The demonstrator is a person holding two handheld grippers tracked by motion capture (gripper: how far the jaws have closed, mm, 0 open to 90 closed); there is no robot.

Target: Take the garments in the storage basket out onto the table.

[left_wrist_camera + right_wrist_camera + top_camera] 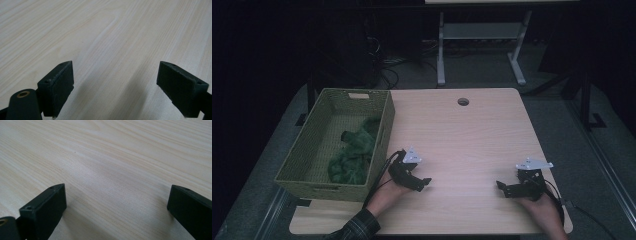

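We hold both tools low over the pale wood-grain table (462, 140), resting near its front edge: the left black two-jaw gripper (424, 184) sits just beside the woven olive-green rectangular basket (384, 135), and the right black two-jaw gripper (500, 187) is well apart from it toward the table's right side. In each gripper view the jaws stand wide apart with bare tabletop between them — neither tool has hold of anything. The crumpled dark green cloth (354, 152) lies inside the basket, against its right wall and toward the front. We judge this to be a rest position between steps; if the cloth is the next object to handle, the left gripper must lift over the basket wall and descend onto the cloth with the jaws kept wide. No brand, label or legible writing can be made out — the pale tag on the basket's far rim is too small to read
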